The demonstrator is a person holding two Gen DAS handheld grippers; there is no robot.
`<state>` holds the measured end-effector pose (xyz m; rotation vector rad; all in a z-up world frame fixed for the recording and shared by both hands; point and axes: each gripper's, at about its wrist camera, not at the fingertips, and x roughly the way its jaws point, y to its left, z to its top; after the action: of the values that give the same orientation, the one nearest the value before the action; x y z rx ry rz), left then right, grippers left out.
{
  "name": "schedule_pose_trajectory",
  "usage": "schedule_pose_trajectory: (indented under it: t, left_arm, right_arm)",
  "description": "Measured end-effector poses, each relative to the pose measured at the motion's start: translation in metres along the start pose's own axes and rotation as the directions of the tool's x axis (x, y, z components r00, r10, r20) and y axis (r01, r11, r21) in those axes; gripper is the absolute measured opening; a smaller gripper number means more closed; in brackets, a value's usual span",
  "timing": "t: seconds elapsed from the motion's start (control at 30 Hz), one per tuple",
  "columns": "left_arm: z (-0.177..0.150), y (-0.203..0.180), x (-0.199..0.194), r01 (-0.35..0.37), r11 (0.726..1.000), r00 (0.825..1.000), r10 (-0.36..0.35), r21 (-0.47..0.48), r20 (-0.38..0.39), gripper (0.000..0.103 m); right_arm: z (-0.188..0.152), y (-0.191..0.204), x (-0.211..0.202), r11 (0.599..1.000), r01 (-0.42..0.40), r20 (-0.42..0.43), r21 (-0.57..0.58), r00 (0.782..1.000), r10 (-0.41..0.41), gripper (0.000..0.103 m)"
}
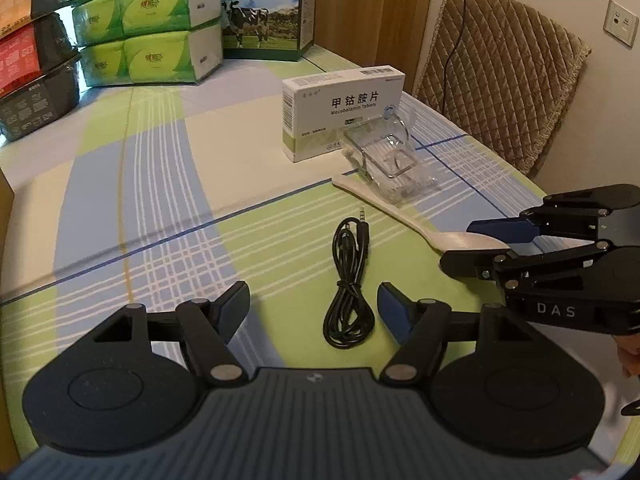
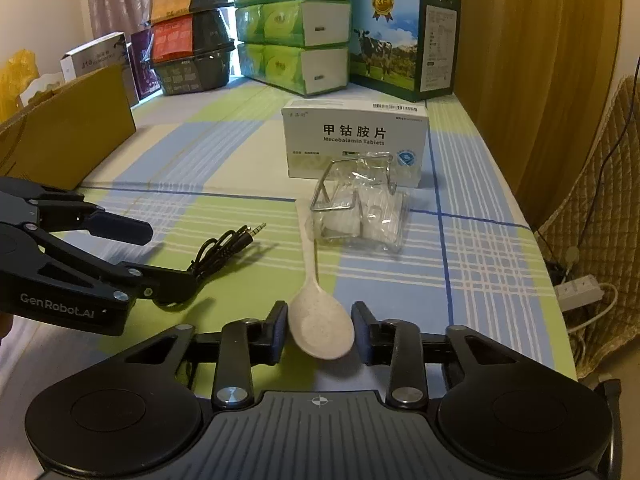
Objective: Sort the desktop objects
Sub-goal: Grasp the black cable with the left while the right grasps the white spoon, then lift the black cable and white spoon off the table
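I read the scene relative to the white medicine box [image 2: 356,142], which stands on the checked tablecloth [image 2: 224,148].

1. Left gripper [image 1: 314,306]: I see its jaws spread wide, holding nothing. They straddle the coiled black audio cable [image 1: 350,280], which lies on the cloth nearer to me than the box; neither finger touches it.
2. Right gripper [image 2: 320,332]: its jaws are parted, one on each side of the bowl of the pale spoon [image 2: 320,320]. I cannot tell whether the pads touch the bowl. The spoon's handle runs back toward the box.
3. A clear plastic holder with a wire frame [image 2: 360,208] lies directly in front of the box, resting over the handle end of the spoon.
4. Behind the box stand green tissue packs [image 2: 292,24] and a carton printed with a cow [image 2: 396,40].
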<state>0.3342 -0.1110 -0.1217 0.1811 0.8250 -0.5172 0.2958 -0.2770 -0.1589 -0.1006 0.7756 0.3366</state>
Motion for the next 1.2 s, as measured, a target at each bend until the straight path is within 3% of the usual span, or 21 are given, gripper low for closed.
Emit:
schedule_pose_trajectory:
  t: [0.17, 0.4, 0.67, 0.87, 0.93, 1.0, 1.2]
  left_arm:
    - [-0.001, -0.003, 0.005, 0.014, 1.000, 1.000, -0.014, 0.010, -0.004, 0.065]
    - [-0.001, -0.004, 0.009, 0.036, 0.999, 0.999, -0.036, 0.008, 0.003, 0.048]
    - [0.000, -0.012, 0.014, 0.046, 0.997, 0.998, -0.048, 0.059, 0.037, 0.039]
    - [0.000, -0.019, 0.021, 0.036, 0.994, 0.995, -0.044, 0.099, 0.085, 0.030]
    - [0.001, -0.019, 0.022, 0.030, 0.995, 0.995, -0.038, 0.097, 0.090, 0.022]
    - [0.002, -0.018, 0.022, 0.024, 0.996, 0.996, -0.031, 0.086, 0.083, 0.013]
    - [0.007, -0.012, 0.016, -0.010, 1.000, 1.000, 0.009, 0.029, 0.027, 0.010]
  right_arm:
    - [-0.002, 0.006, 0.001, 0.999, 0.022, -0.005, -0.028, 1.000, -0.022, 0.031]
    - [0.001, 0.001, -0.005, 0.999, 0.023, -0.008, 0.043, 1.000, -0.023, 0.031]
    - [0.003, 0.001, -0.008, 0.997, 0.031, -0.007, 0.077, 1.000, -0.030, 0.031]
    - [0.002, -0.001, -0.006, 0.995, 0.027, -0.008, 0.093, 1.000, -0.026, 0.031]
    - [0.003, 0.000, -0.006, 0.995, 0.028, -0.006, 0.094, 1.000, -0.028, 0.031]
    - [0.003, 0.001, -0.006, 0.995, 0.027, -0.005, 0.097, 1.000, -0.026, 0.031]
    - [0.001, 0.005, -0.006, 0.995, 0.014, -0.011, 0.100, 1.000, -0.013, 0.031]
